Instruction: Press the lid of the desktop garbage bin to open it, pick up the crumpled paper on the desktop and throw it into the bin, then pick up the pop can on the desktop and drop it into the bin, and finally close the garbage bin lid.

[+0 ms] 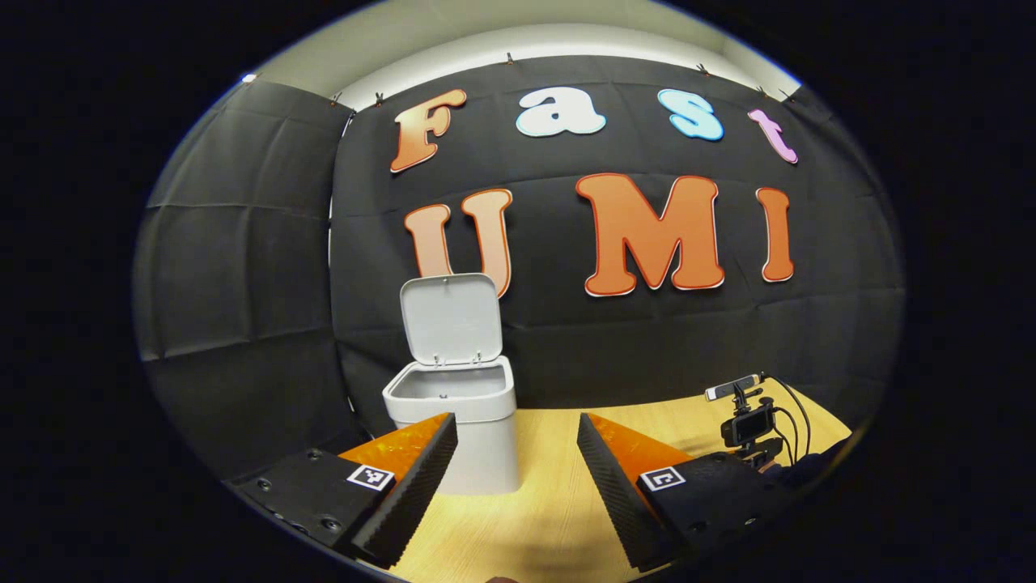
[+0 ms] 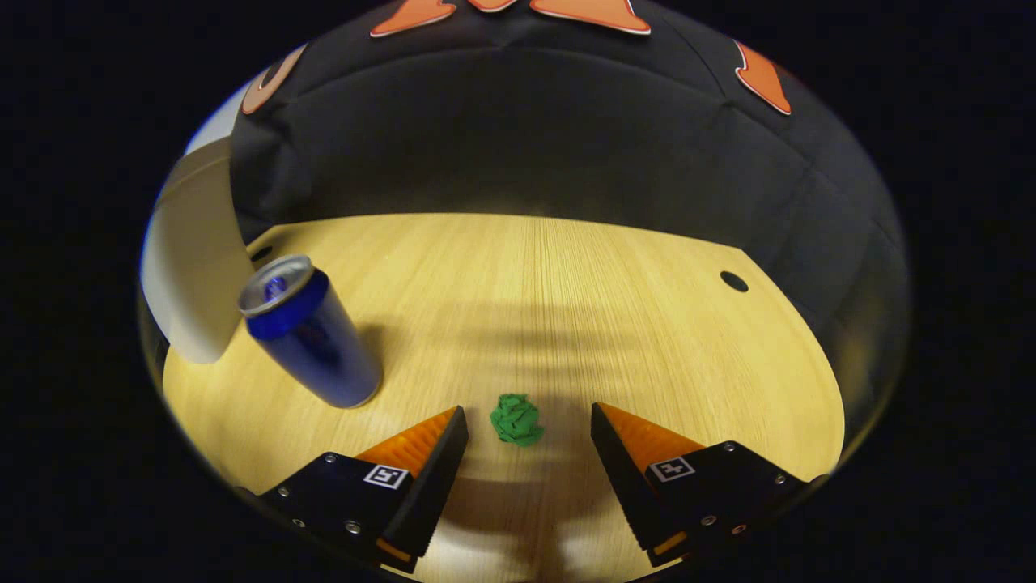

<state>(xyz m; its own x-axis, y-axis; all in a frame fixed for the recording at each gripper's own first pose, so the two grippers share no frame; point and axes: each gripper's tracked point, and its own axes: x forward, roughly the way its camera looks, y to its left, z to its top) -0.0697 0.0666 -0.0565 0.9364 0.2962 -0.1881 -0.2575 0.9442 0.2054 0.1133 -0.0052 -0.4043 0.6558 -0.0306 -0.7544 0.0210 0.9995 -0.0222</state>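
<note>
In the left gripper view a white desktop bin (image 1: 458,421) stands on the wooden desk with its lid (image 1: 450,318) swung up and open. My left gripper (image 1: 518,429) is open, hovering short of the bin, whose body sits just behind the left finger. In the right gripper view a small green crumpled paper ball (image 2: 517,419) lies on the desk between and just ahead of my right gripper (image 2: 528,419), whose fingers stand open on either side without touching it. A blue pop can (image 2: 311,332) stands upright to the left, beside the bin's white wall (image 2: 193,267).
A small camera on a stand with cables (image 1: 751,423) sits at the right edge of the desk in the left gripper view. The wooden desk (image 2: 566,308) has a round hole (image 2: 734,282) at the far right. Black cloth walls close the back.
</note>
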